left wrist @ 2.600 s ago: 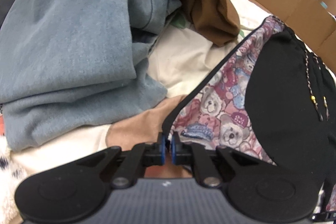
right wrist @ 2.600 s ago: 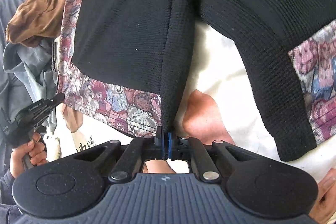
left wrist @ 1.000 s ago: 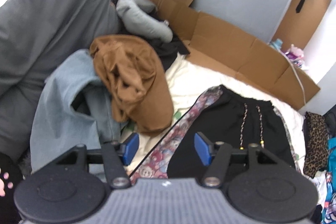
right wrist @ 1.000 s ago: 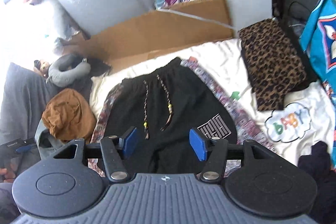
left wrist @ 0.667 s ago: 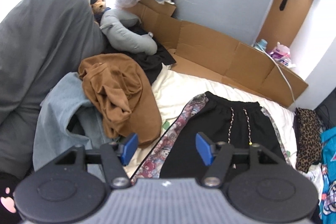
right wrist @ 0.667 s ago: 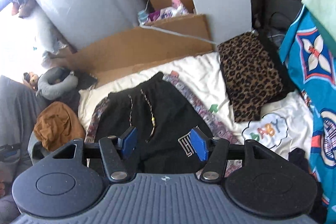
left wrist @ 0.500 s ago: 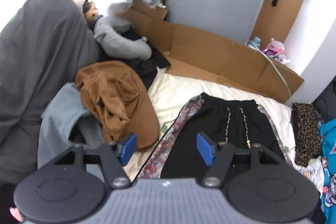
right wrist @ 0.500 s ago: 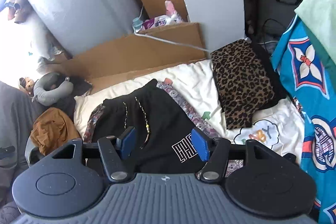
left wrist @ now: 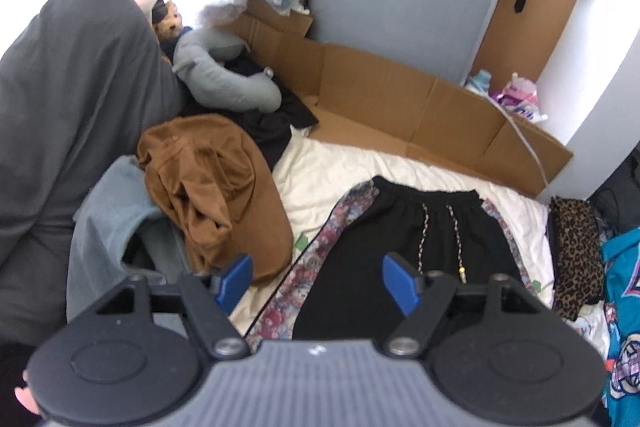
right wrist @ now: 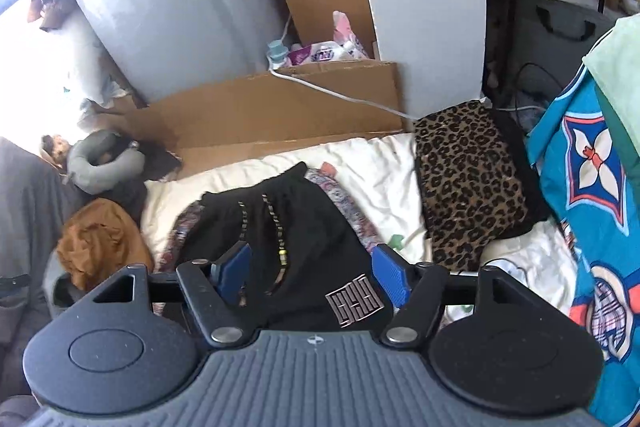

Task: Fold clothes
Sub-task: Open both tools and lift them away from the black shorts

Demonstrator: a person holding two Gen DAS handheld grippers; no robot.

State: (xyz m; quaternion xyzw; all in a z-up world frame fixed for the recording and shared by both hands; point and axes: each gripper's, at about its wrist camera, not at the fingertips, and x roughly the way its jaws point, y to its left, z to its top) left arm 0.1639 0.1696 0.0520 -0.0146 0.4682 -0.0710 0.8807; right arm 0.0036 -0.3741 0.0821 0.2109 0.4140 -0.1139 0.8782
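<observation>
Black shorts (left wrist: pixel 404 235) (right wrist: pixel 296 227) with teddy-print side stripes and a beaded drawstring lie flat on the white bed sheet (left wrist: pixel 332 171), waistband towards the cardboard. My left gripper (left wrist: pixel 316 281) hovers high above their lower left part, its jaws still opening, nothing between the blue pads. Over the shorts' lower edge, beside the square logo, my right gripper (right wrist: pixel 310 277) also hangs with jaws opening and empty. Both are well clear of the fabric.
A brown garment (left wrist: pixel 208 187) and a blue-grey one (left wrist: pixel 108 223) are heaped left of the shorts. A folded leopard-print piece (right wrist: pixel 464 179) lies to the right, next to teal fabric (right wrist: pixel 588 187). Flattened cardboard (left wrist: pixel 400 99), a grey neck pillow (left wrist: pixel 224 83) and a large grey pillow (left wrist: pixel 64 99) line the back.
Both grippers let go of the shorts' hem, rose and drew back from the bed, so the whole shorts now show. Their jaws have widened further.
</observation>
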